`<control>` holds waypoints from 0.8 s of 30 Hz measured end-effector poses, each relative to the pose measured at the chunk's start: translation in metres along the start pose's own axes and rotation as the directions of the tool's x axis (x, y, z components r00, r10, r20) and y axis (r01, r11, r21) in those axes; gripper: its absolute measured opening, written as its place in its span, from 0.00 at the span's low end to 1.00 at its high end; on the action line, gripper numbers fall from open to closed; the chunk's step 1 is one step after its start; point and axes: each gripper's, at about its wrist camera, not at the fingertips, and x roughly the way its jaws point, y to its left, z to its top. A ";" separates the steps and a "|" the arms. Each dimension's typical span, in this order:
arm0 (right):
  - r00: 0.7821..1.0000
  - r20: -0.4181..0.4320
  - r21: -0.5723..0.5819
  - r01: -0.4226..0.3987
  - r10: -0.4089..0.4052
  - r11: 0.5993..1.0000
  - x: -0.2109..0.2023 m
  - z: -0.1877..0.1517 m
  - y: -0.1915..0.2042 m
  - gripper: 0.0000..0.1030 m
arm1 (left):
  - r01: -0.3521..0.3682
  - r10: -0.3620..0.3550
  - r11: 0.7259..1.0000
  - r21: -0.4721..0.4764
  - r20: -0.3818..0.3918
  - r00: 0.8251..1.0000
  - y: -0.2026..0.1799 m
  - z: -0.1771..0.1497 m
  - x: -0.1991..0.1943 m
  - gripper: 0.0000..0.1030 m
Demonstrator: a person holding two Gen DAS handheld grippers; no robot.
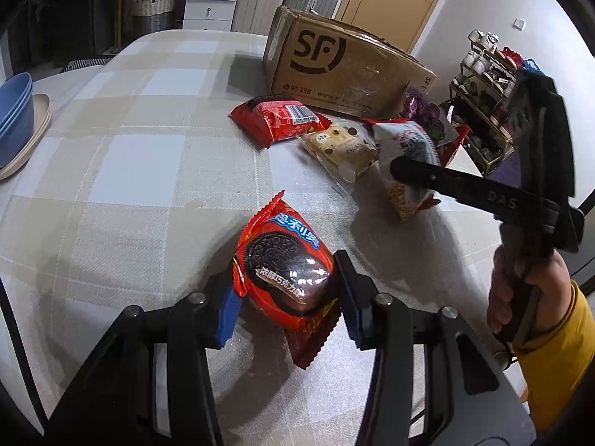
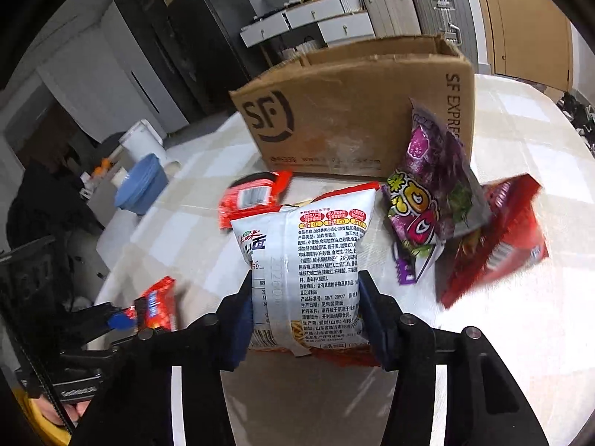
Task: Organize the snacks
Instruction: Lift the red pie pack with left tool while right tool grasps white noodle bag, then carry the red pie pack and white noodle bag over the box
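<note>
Your right hand-held gripper (image 2: 305, 308) pinches the noodle bag (image 2: 303, 256); squeeze gently, lift clear, carry to the box (image 2: 353, 111); the left hand-held gripper (image 1: 286, 297) clamps the cookie pack (image 1: 284, 264)

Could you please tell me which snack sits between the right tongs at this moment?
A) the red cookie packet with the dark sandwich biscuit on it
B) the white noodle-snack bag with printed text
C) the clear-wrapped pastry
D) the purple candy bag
B: in the right wrist view the pads of the right tongs press on both sides of the white noodle-snack bag, while the left tongs hold the red cookie packet.
</note>
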 end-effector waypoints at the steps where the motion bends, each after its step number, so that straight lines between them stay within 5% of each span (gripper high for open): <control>1: 1.000 0.014 0.004 -0.010 0.010 1.000 -0.006 -0.002 0.003 0.50 | 0.000 0.000 1.000 0.004 0.006 1.000 -0.001 0.000 -0.002 0.42; 14: 0.972 0.199 -0.002 -0.125 0.123 0.992 -0.119 -0.044 0.028 0.50 | -0.001 -0.002 0.999 0.039 0.066 0.998 -0.020 -0.003 -0.039 0.42; 24: 0.953 0.283 0.047 -0.122 0.104 0.991 -0.171 -0.081 0.016 0.50 | 0.005 -0.011 0.997 0.073 0.083 0.996 -0.036 -0.009 -0.057 0.42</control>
